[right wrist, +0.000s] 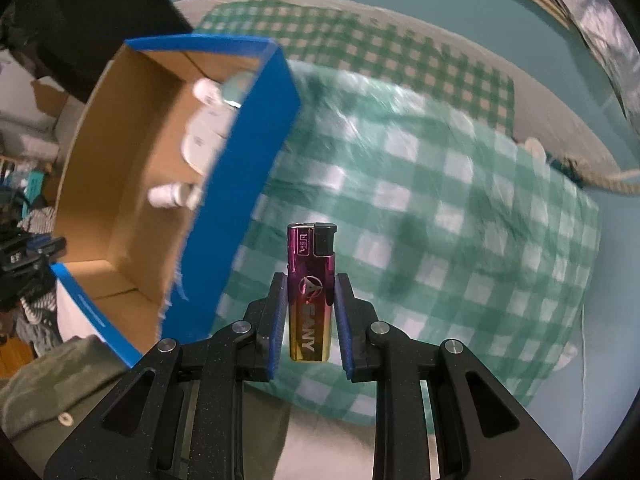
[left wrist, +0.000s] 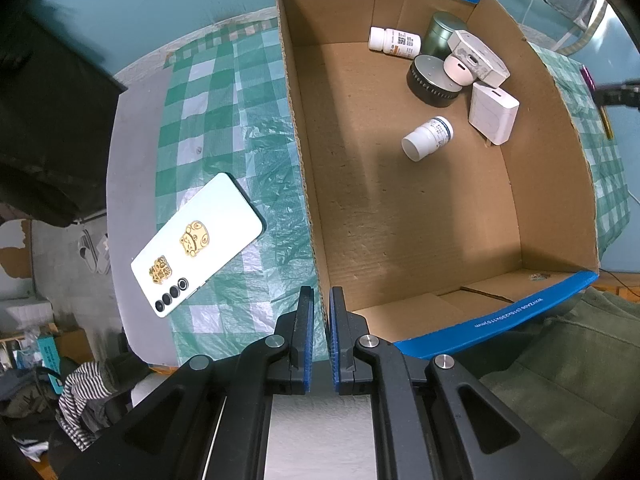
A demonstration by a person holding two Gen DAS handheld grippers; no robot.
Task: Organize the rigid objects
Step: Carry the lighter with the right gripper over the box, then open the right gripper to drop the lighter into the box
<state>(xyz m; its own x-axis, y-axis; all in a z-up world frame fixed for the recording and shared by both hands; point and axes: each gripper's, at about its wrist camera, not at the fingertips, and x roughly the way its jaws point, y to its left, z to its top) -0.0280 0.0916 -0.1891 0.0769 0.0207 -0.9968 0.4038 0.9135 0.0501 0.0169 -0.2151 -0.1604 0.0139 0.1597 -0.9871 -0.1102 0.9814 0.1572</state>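
While the left gripper (left wrist: 319,300) hangs over the near corner of the cardboard box (left wrist: 400,216), its blue-padded jaws are drawn together on the box's left wall (left wrist: 298,152), whose cut edge runs down between the pads. Inside the box, toward one o'clock in the left wrist view, sits a cluster of rigid items: a white pill bottle (left wrist: 394,42) lying on its side, a green tin (left wrist: 442,32) behind it, a dark round lid (left wrist: 432,80), a marbled hexagonal case (left wrist: 478,58) leaning over a small round white piece (left wrist: 458,68), and a white charger block (left wrist: 493,112). A second white bottle (left wrist: 427,138) lies apart from them, nearer the middle of the floor. Outside the box at nine o'clock, a white phone (left wrist: 198,244) with gold stickers lies face down on the green checked cloth (left wrist: 224,120). In the right wrist view the right gripper (right wrist: 311,280) is clamped on a purple-to-gold lighter (right wrist: 311,292), held upright with its black cap pointing to twelve o'clock, clear of the cloth, which is blurred beneath it. From there the box stands at ten o'clock, its blue outer wall (right wrist: 248,184) just beside the lighter. An olive sleeve (right wrist: 60,380) shows at eight o'clock.
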